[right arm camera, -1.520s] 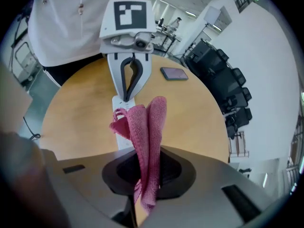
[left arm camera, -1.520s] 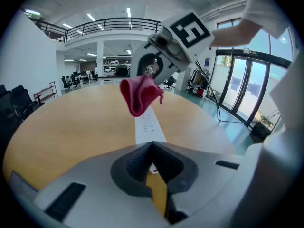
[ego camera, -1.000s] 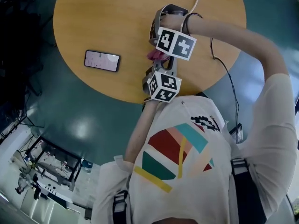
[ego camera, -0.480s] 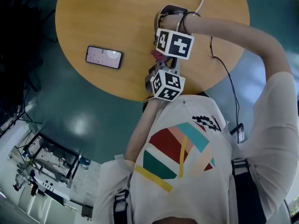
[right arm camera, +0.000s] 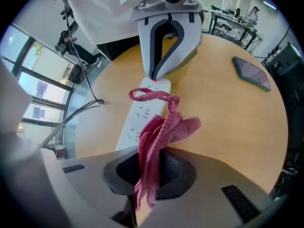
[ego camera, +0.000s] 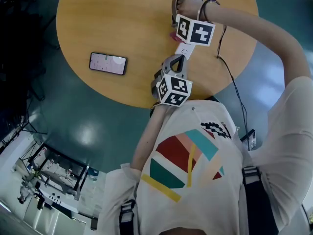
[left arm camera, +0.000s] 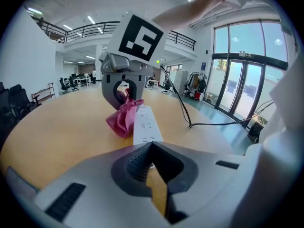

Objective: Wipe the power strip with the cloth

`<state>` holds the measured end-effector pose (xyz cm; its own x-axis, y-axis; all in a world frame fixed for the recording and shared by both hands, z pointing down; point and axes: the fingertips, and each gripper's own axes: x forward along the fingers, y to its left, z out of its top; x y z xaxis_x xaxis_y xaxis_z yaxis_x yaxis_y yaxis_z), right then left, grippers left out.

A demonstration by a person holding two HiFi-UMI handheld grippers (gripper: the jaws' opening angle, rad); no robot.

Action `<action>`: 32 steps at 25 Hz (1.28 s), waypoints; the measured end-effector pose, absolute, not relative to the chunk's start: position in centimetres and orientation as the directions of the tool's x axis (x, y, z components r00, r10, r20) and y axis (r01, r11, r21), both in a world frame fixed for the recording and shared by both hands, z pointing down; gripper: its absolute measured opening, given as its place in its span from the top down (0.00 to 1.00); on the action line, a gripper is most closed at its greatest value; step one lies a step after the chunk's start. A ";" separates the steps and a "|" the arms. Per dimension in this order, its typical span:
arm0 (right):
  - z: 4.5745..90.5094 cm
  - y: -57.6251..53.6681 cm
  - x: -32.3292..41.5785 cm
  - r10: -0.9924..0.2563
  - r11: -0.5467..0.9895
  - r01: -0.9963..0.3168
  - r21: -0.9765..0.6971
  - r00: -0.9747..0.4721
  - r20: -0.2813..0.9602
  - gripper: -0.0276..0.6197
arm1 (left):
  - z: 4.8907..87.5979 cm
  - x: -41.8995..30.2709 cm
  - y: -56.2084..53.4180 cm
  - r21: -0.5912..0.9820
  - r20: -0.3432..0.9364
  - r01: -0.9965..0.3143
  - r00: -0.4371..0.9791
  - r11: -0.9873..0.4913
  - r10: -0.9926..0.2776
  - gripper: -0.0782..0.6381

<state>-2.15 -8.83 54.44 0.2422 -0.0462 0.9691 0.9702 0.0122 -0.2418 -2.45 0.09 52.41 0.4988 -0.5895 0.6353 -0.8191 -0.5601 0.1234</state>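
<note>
**A:** While the left claw (left arm camera: 151, 148) stays put, jaws together at the near end of the power strip (ego camera: 184, 49), what moved?

**B:** The right claw (right arm camera: 152, 172). It's clamped on the pink cloth (right arm camera: 164, 125) and has slid along the strip, away from the person.

**A:** Any room?

**B:** Lots of bare surface (ego camera: 112, 18) on the left, out to the phone (ego camera: 108, 63). The strip's near end is close to the edge.

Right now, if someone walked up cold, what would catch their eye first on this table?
The pink cloth, pinched in the right gripper and hanging onto the white power strip on the round wooden table. Next, the left gripper, jaws shut, at the strip's end nearest the person, and a phone lying alone further left.
</note>
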 end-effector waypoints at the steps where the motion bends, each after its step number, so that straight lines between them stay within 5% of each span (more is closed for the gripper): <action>1: 54.4 -9.9 -1.6 -0.066 0.030 0.969 -0.243 0.245 0.967 0.90 | 52.4 -2.4 0.1 0.122 0.636 -0.819 0.498 -0.561 -0.589 0.83; 14: 54.1 -16.3 1.9 -0.136 0.389 0.920 -0.048 0.109 0.985 0.90 | 52.5 -2.3 0.1 0.086 0.648 -0.805 0.492 -0.587 -0.581 0.83; 16: 53.0 -17.0 1.5 -0.146 0.591 0.804 0.067 0.025 0.989 0.90 | 52.5 -2.2 0.0 0.110 0.649 -0.799 0.509 -0.592 -0.566 0.83; 19: 50.8 -17.2 2.1 -0.181 0.870 0.453 0.193 -0.071 0.981 0.90 | 51.7 -2.4 -0.6 0.165 0.618 -0.783 0.556 -0.600 -0.556 0.83; 24: 47.9 -10.4 2.8 -0.152 0.984 0.044 0.171 -0.280 0.948 0.90 | 48.5 -6.1 -5.8 0.183 0.479 -0.796 0.585 -0.577 -0.655 0.83; 28: 47.0 -1.7 1.2 -0.104 0.975 -0.222 0.008 -0.427 0.898 0.90 | 46.4 -3.4 -9.4 0.142 0.413 -0.513 0.808 -0.847 -0.420 0.83; 32: 48.1 4.0 -1.3 -0.145 0.962 -0.273 0.027 -0.423 0.894 0.90 | 44.6 1.3 -9.7 0.065 0.461 -0.166 0.880 -0.984 -0.118 0.83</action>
